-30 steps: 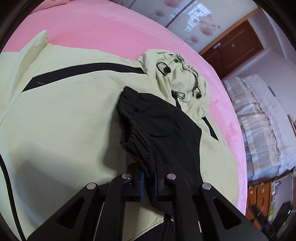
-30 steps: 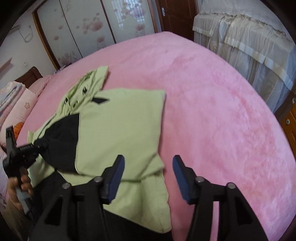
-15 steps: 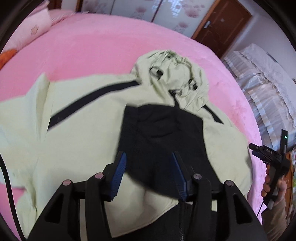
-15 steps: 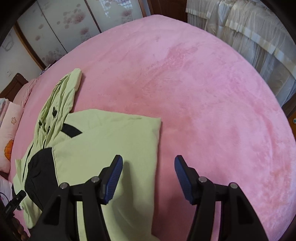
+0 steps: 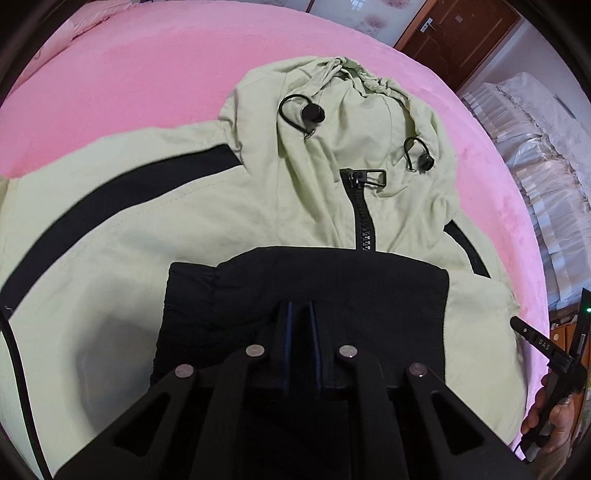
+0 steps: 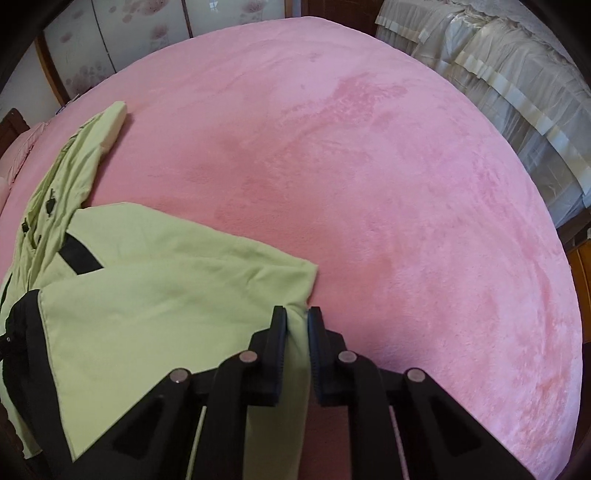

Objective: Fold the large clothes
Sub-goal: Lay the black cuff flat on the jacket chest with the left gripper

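- A light green jacket (image 5: pixel 155 236) with black parts lies spread on a pink blanket (image 5: pixel 155 74) that covers the bed
- In the left wrist view its long axis runs from the near edge up to the far side: the hood (image 5: pixel 354 110) points away from the person, toward the brown door (image 5: pixel 465 33), and the hem end is near the person
- The black zipper (image 5: pixel 364 218) runs along this same axis, with its pull (image 5: pixel 373 179) lying just under the hood
- Two black cord loops with stoppers (image 5: pixel 314 112) lie on the hood, one on each side of the zipper
- A black sleeve (image 5: pixel 306 291) lies folded across the chest, so it goes crosswise to the long axis and covers the lower zipper
- The left gripper (image 5: pixel 300 314) is above this black sleeve; its jaws are closing and are almost together, but black fingers on black cloth make it impossible to tell if any fabric is pinched
- The right gripper (image 6: pixel 297 321) is at the outer edge of the folded green panel (image 6: pixel 166 302), near its corner; its jaws are closing and a strip of green fabric stands between the pads, which seem to press on it
- In the right wrist view the hood (image 6: pixel 74 162) points to the far left, and the pink blanket (image 6: pixel 406 184) to the right is bare
- A hand (image 5: pixel 554 421) holding the other gripper's handle shows at the right border of the left wrist view
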